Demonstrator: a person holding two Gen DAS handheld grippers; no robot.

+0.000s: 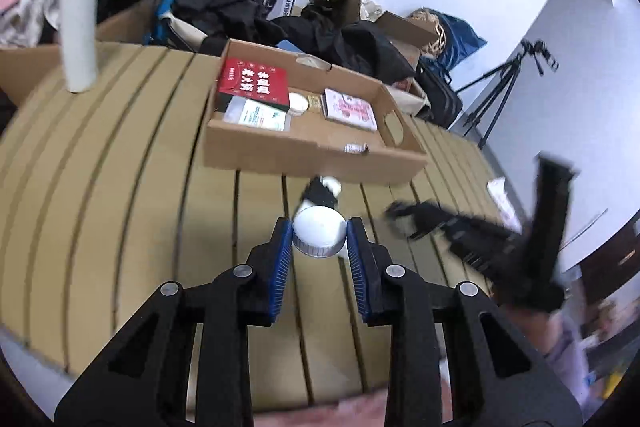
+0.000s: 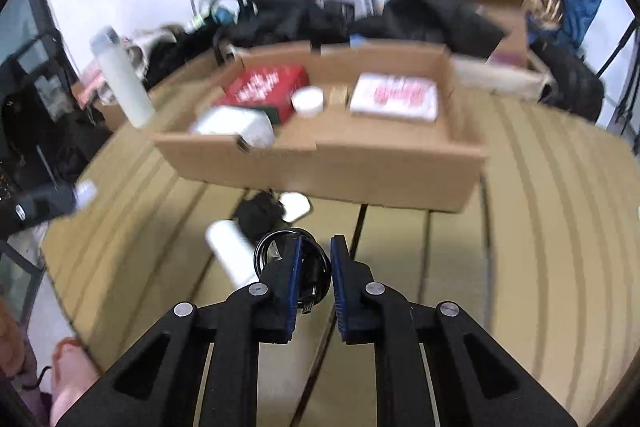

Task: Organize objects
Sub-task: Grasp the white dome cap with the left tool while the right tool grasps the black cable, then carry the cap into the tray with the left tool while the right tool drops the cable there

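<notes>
My left gripper (image 1: 319, 231) is shut on a white bottle (image 1: 319, 233), held by its capped end above the slatted table (image 1: 120, 187). My right gripper (image 2: 316, 251) straddles a coil of black cable (image 2: 312, 267); its jaws stand slightly apart and I cannot tell whether they grip it. The cardboard tray (image 1: 304, 147) beyond holds a red box (image 1: 254, 81), a white-green box (image 1: 258, 113), a small white jar (image 1: 298, 103) and a pink-white packet (image 1: 351, 109). The tray (image 2: 340, 175) also shows in the right wrist view.
A tall white tube (image 1: 79, 23) stands at the table's far left. A black-and-white item (image 1: 322, 189) lies before the tray. Bags, clothes and boxes (image 1: 248, 7) pile behind the table. A tripod (image 1: 504, 83) stands at right.
</notes>
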